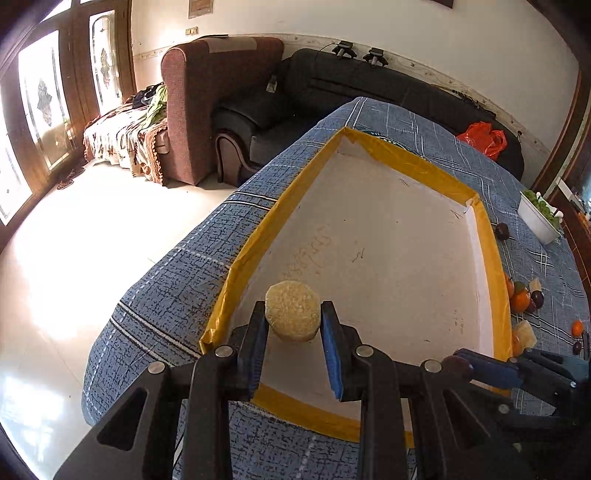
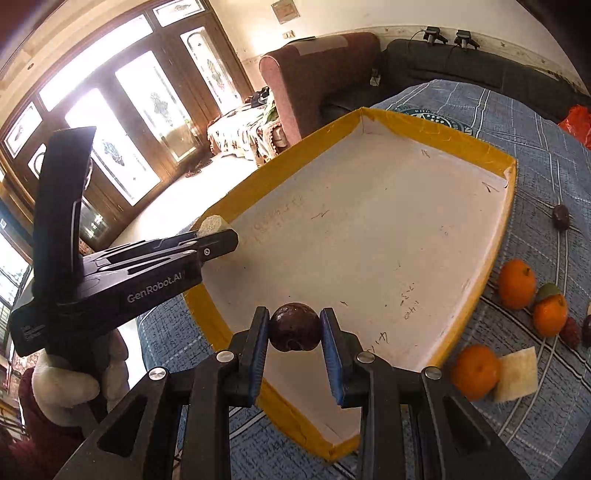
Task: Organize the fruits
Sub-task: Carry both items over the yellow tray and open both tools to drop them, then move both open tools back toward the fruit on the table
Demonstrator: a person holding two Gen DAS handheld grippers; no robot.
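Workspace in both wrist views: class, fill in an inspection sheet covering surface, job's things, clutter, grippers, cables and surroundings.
Surface: blue patterned tablecloth.
Job's things: yellow-edged tray, nothing lying in it; oranges and dark fruits beside it.
Clutter: white dish of greens; orange bag.
Grippers: left gripper shut on pale round slice; right gripper shut on dark round fruit.
Cables: thin wire on black sofa.
Surroundings: brown armchair, glazed doors.
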